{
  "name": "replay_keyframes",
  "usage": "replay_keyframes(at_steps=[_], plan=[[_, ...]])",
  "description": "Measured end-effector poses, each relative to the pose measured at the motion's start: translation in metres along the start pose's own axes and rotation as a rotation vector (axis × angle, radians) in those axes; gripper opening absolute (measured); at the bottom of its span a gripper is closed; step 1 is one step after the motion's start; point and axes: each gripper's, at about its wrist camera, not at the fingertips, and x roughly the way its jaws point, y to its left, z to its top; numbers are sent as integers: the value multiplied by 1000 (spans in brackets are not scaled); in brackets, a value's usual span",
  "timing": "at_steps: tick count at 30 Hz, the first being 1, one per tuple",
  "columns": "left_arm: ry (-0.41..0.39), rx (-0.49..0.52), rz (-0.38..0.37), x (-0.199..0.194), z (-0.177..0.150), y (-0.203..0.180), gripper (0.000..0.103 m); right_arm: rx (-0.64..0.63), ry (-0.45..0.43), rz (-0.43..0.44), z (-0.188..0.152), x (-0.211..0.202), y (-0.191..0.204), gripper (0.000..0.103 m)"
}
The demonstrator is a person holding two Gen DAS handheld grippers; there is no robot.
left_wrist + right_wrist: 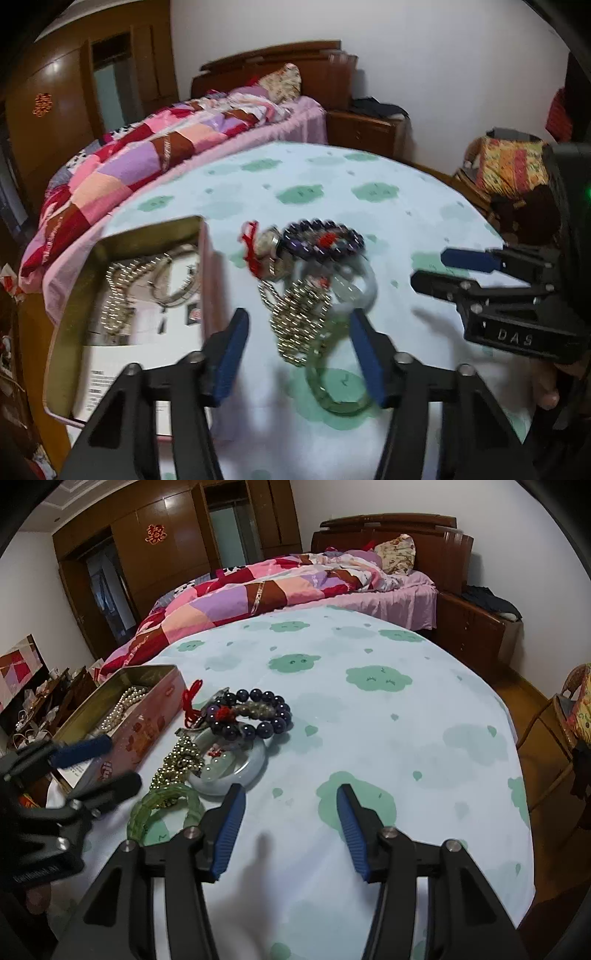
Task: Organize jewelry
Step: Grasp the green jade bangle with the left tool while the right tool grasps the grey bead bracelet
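a heap of loose jewelry, gold bead chain (299, 321) over translucent green bangle (332, 391), is left on the cloud-print cloth (369, 738) beside the open tin box (74, 295); left gripper (299, 354) is held half-wide and empty above the chain, right gripper (291, 830) half-wide and empty; closing on the chain seems next.

Black tool (299, 350) frames, blue pads (229, 830) (ribbed), silver screws

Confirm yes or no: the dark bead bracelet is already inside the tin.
No, the dark bead bracelet lies on the cloud-print cloth, outside the tin.
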Motion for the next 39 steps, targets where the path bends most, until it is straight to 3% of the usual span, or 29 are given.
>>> replay_keyframes(at_steps=[3,7,9,10,11,19,30,39], plan=[[36,3,-20,8,-4,-3,41,3,-4,0,0,-1,0,54],[73,11,-36,15,-9,-5,39,4,-6,-2,0,-1,0,56],[69,13,-38,15,-9,-5,26,5,-3,0,0,-1,0,56],[76,8,-52,15,-10,-4,8,4,-5,-1,0,-1,0,56],[81,4,-58,16,-10,-3,6,3,-4,0,0,-1,0,56],[55,-8,-85,9,-10,0,5,5,-6,-1,0,-1,2,56],[-69,-24,-69,-21,16,14,5,-28,-11,4,13,7,11,56],[-108,-49,-3,-13,39,38,5,-48,-14,8,46,29,19,44]])
